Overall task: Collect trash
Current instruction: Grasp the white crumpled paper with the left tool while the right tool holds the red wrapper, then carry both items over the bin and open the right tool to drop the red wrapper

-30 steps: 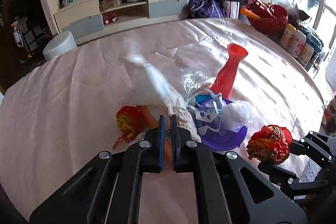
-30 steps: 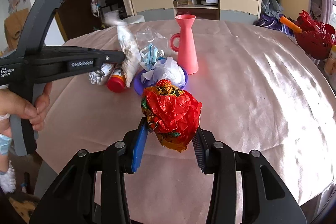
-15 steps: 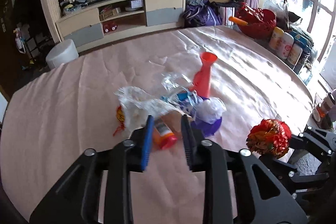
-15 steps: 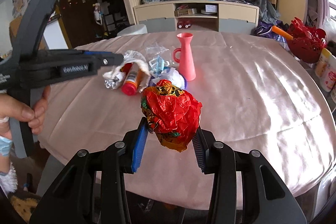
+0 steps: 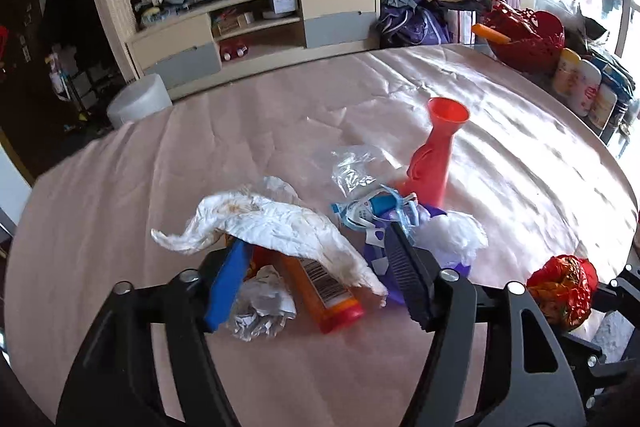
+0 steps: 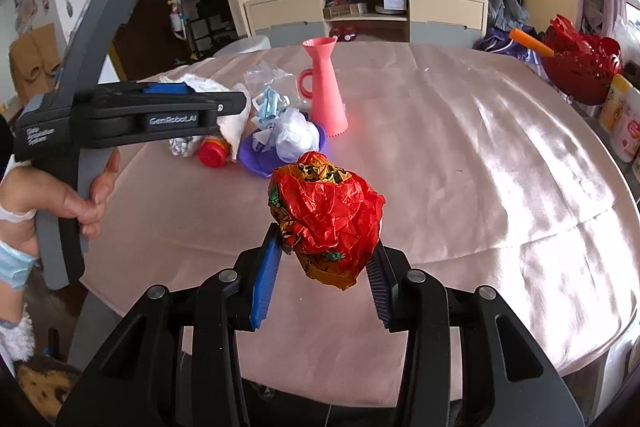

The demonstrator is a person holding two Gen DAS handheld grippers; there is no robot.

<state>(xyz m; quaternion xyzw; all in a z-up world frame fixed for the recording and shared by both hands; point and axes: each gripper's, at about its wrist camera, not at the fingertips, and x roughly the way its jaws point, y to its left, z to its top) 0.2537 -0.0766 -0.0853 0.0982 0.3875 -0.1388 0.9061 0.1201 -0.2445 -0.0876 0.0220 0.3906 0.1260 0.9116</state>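
Observation:
My left gripper (image 5: 316,283) is open above the trash pile, its fingers apart around a stained white paper wrapper (image 5: 276,227) that lies over an orange bottle (image 5: 324,291) and a crumpled foil ball (image 5: 260,311). A purple plate (image 5: 452,263) beside them holds white and blue wrappers. My right gripper (image 6: 324,267) is shut on a crumpled red and orange wrapper ball (image 6: 326,223), held above the near table edge. That ball also shows in the left wrist view (image 5: 564,287). The left gripper's body shows in the right wrist view (image 6: 132,115).
A coral vase (image 5: 434,155) stands behind the plate on the pink tablecloth (image 5: 160,167). A clear plastic bag (image 5: 354,171) lies next to it. A red basket (image 5: 528,39) and bottles (image 5: 580,83) stand beyond the right edge. A TV cabinet (image 5: 256,27) is behind.
My left gripper has opened and let go of the white paper wrapper, which now lies on the pile. It has pulled back and up. The right gripper still holds the red ball.

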